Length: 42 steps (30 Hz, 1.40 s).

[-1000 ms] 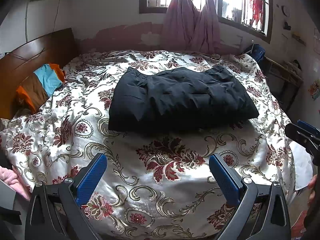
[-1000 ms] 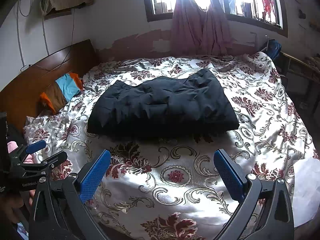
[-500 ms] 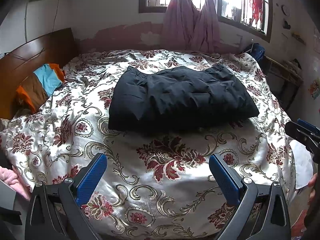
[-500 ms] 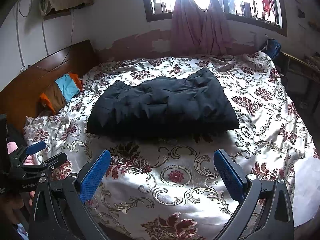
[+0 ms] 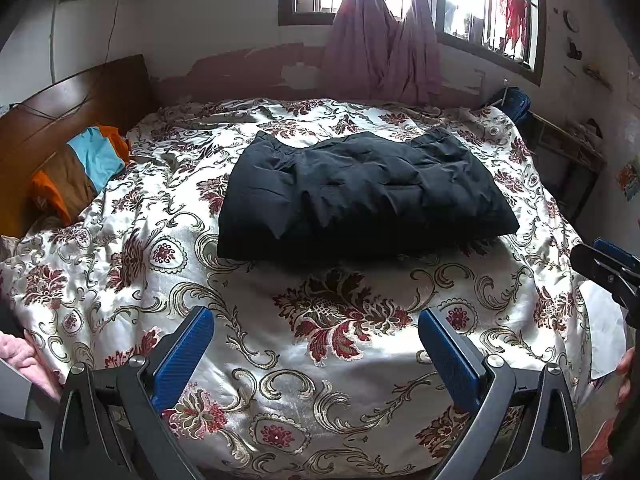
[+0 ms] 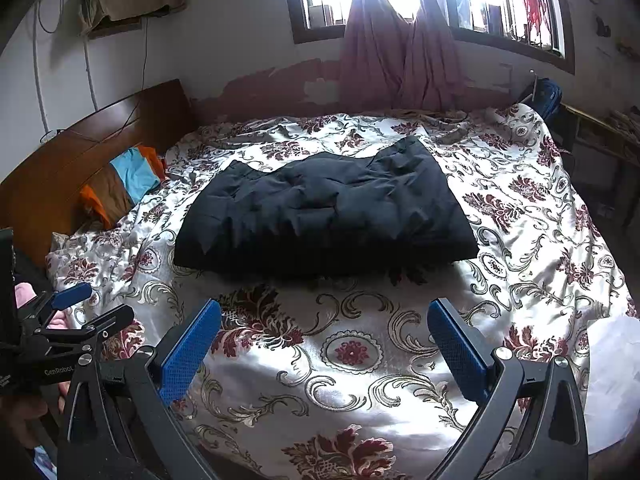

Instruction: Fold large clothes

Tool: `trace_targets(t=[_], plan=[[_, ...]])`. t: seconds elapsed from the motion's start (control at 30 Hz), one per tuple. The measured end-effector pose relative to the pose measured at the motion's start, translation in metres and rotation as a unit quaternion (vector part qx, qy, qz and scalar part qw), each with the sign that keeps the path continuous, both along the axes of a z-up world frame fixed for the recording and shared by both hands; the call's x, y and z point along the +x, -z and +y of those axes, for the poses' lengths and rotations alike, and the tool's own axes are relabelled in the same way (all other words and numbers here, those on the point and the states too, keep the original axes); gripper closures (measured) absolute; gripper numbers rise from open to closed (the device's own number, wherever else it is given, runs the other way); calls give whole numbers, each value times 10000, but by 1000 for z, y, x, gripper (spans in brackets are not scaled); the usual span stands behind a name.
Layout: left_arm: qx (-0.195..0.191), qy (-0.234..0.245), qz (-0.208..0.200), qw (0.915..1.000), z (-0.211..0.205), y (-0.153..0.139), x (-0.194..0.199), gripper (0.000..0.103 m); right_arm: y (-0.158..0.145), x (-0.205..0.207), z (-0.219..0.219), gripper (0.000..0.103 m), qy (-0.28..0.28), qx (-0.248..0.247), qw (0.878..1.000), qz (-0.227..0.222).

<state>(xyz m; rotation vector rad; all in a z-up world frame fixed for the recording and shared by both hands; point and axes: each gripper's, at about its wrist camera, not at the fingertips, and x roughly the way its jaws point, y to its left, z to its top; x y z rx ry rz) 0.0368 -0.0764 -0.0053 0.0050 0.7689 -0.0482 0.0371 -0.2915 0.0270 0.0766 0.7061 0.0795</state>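
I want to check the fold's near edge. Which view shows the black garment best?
The left wrist view: the black garment sits centred with its near edge and right corner clear. The right wrist view shows it too, but its near edge falls in deeper shadow.

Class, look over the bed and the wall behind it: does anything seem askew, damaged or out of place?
The black garment lies folded but rumpled, its far edge uneven. Paint has peeled off the wall below the window, leaving bare patches. A bundle of orange, blue and brown cloth sits crumpled against the headboard. Nothing is spilled.
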Motion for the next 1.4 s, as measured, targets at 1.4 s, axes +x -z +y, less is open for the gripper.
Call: trace_targets(t=[1.4], plan=[[-76,-87,-22,9999,-2,-1,3,0,2,3,4,2,6,25,10000,29]])
